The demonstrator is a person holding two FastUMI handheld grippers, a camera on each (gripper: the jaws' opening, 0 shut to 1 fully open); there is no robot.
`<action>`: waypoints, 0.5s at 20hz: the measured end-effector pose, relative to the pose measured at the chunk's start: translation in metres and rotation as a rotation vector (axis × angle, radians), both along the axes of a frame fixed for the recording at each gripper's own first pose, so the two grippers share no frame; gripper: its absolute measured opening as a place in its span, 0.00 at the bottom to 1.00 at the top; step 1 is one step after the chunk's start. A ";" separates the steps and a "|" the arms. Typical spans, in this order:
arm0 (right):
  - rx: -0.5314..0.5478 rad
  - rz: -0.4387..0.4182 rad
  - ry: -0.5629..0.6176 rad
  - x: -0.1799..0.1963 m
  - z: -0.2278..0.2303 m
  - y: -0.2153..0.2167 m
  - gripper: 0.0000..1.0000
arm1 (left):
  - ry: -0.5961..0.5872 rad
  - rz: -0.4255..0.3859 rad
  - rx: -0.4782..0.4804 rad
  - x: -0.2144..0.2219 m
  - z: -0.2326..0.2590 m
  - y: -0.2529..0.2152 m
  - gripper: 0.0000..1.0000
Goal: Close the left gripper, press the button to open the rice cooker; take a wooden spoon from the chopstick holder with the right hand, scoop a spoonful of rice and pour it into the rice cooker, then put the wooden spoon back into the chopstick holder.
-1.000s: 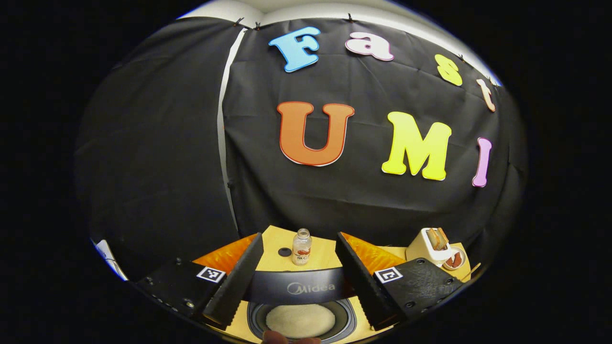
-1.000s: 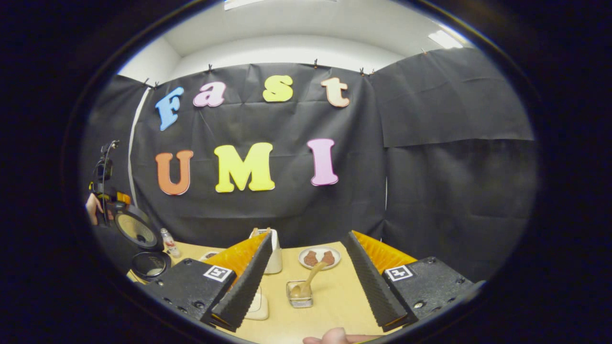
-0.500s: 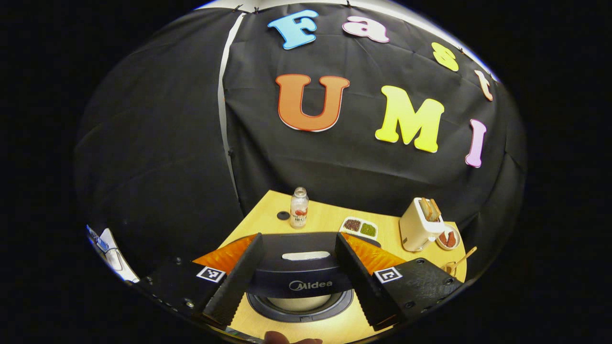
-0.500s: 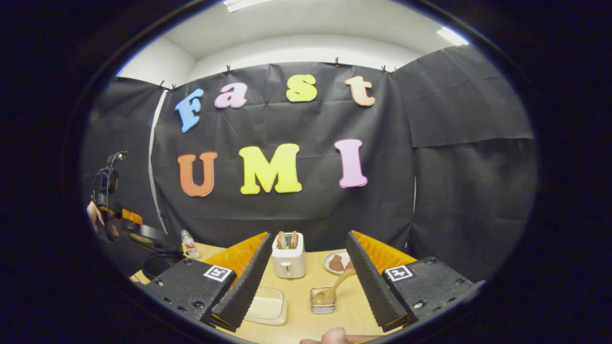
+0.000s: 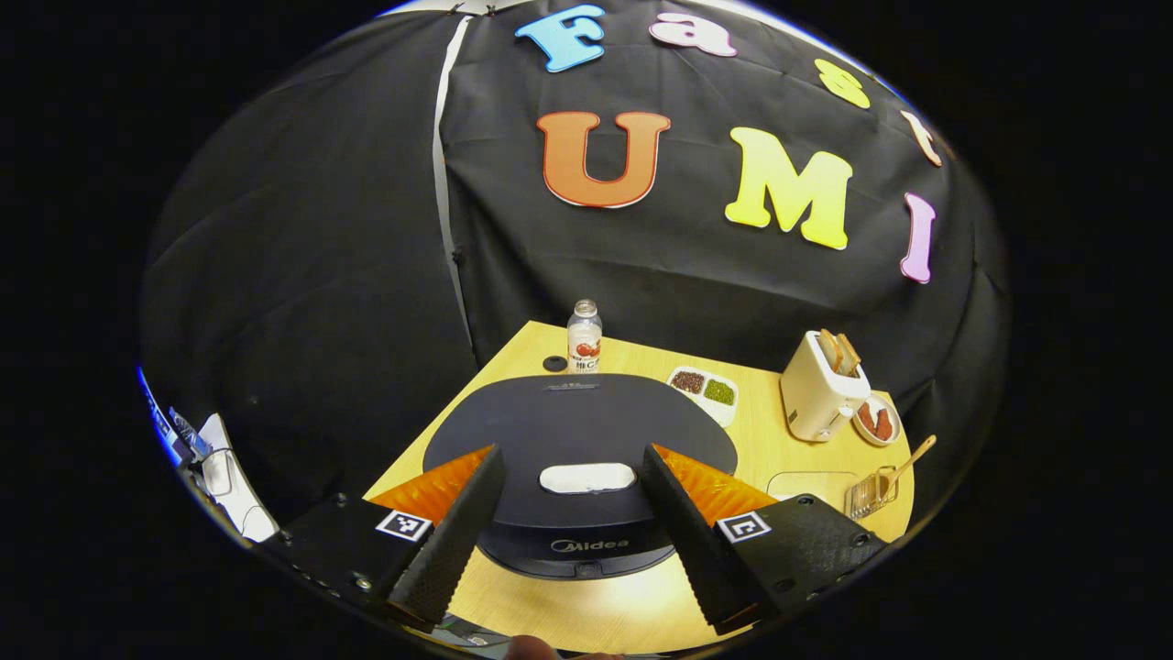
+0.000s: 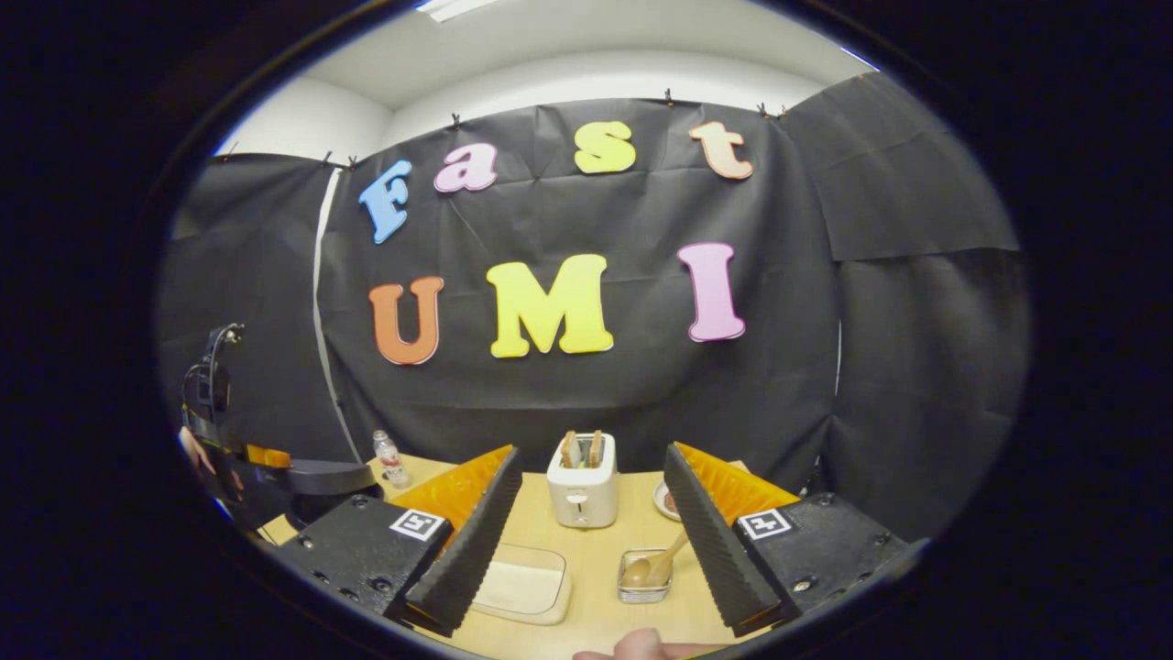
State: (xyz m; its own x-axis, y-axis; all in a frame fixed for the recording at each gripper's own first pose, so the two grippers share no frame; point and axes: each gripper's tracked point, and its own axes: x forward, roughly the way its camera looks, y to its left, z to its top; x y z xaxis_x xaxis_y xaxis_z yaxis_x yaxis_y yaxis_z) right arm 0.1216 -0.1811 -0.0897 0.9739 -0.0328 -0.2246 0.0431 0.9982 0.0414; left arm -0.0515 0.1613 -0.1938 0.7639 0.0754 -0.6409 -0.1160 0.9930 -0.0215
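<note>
Left gripper (image 5: 568, 522) hovers over the rice cooker (image 5: 579, 431), jaws spread.

Right gripper (image 6: 591, 536) held above the desk (image 6: 596, 610), jaws wide apart, nothing between them. Between the fingers: toaster (image 6: 583, 481) upright with two slices in its slots; nearer, wooden spoon (image 6: 652, 564) leaning in the clear chopstick holder (image 6: 643, 579); rice container (image 6: 520, 585) just left. Rice cooker (image 6: 316, 486) far left, lid down.
</note>
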 end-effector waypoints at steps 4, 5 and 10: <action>-0.001 0.060 0.003 0.019 -0.002 0.002 1.00 | 0.036 0.000 0.014 -0.009 -0.005 0.003 0.98; 0.006 0.074 0.004 0.024 -0.003 0.003 1.00 | 0.044 0.005 0.010 -0.011 -0.007 0.004 0.98; 0.038 0.147 0.014 0.042 -0.007 0.006 1.00 | 0.053 0.026 0.019 -0.014 -0.010 0.003 0.98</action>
State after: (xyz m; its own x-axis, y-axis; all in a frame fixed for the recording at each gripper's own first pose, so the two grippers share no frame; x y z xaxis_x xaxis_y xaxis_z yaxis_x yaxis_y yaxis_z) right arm 0.1635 -0.1746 -0.0968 0.9643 0.1189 -0.2365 -0.1027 0.9915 0.0797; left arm -0.0659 0.1647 -0.2041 0.7267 0.1073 -0.6785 -0.1425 0.9898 0.0039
